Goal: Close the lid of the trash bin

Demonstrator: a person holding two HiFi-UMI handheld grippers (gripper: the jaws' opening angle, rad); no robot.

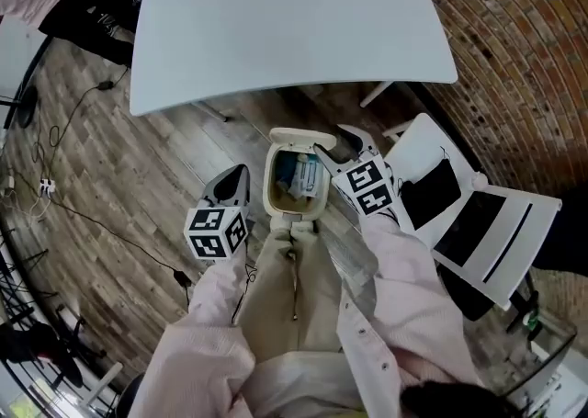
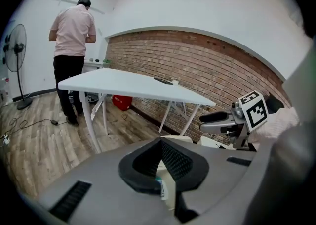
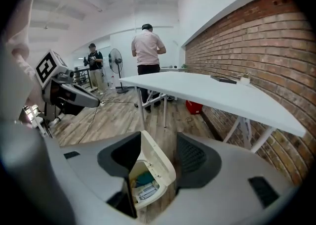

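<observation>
— What's in the trash bin [image 1: 274, 188]?
— Blue and white wrappers [image 1: 301, 175]. It sits on the floor off the counter's [image 1: 276, 30] near edge, long axis pointing toward it — lid [image 3: 157, 162] raised between the wide-spread right claw [image 1: 338, 142]; left claw [image 1: 236, 179] pinched together, empty.

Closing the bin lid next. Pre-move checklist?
1. Lid stands open, ready to be pushed down: ok.
2. Right gripper jaws apart with the lid between them: ok.
3. A jaw already touching the lid: cannot tell.
4. Left gripper jaws together, empty, beside the trash bin and apart from it: ok.
5. Rubbish seems to sit below the rim, so it should not block the lid: ok.
</observation>
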